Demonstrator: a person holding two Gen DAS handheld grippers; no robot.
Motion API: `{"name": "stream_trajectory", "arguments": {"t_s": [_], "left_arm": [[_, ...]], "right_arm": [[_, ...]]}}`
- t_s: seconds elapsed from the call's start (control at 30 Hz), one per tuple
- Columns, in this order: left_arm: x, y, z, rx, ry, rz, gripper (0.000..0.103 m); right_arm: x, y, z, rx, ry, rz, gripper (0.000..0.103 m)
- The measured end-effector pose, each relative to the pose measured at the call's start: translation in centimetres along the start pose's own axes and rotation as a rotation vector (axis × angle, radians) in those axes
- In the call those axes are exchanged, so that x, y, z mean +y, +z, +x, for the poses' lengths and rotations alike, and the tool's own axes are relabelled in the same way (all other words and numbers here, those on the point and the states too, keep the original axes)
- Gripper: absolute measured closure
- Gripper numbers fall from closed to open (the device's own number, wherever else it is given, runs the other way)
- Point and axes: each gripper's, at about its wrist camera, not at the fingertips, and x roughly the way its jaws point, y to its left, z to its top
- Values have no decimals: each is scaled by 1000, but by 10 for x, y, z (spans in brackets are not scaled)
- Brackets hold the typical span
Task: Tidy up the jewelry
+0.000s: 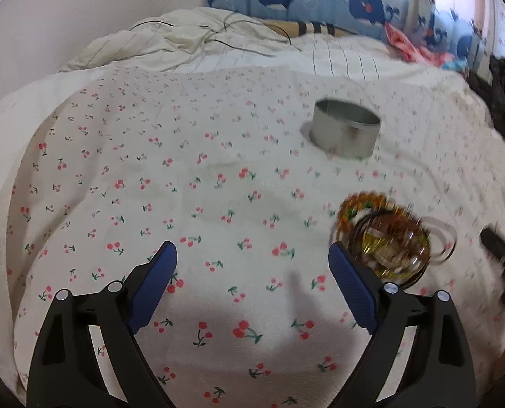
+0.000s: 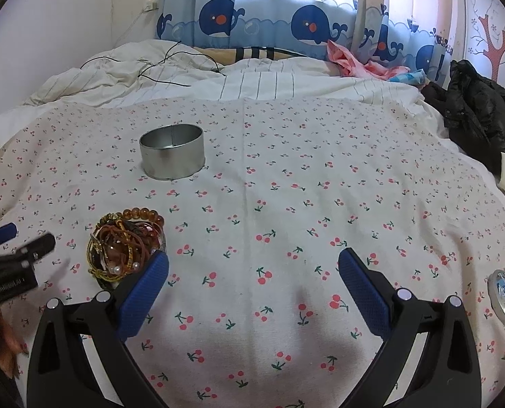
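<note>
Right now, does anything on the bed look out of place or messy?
Yes: the bracelets lie tangled in one heap on the cherry-print sheet, none in the round silver tin. The tin's illustrated lid sits far off by the right edge.

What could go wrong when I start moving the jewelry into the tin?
The bracelets lie tangled in one heap, so gripping one may drag others along. The open tin stands on soft bedding and could tip if nudged. Both grippers, left and right, flank the heap and may collide.

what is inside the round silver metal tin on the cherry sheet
The round silver metal tin stands open. Only its bare inner wall shows, no jewelry above the rim; the near wall hides the bottom. The heap of beaded bracelets lies outside it.
</note>
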Motion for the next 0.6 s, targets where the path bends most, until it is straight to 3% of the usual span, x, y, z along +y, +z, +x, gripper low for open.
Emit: {"name": "stream_trajectory", "arguments": {"t_s": [0.23,0.3,0.5,0.6], "left_arm": [[-8,38,-11,-128,101,41,14],[-8,45,-8,-130,110,50,12],[-12,40,10,-58,42,61,8],[-19,38,9,-71,53,105,8]], "right_arm": [[-2,2,-3,0,21,18,7],[-3,2,-3,3,26,18,7],[1,1,-3,2,43,0,7],[5,0,-4,2,65,-13,7]]}}
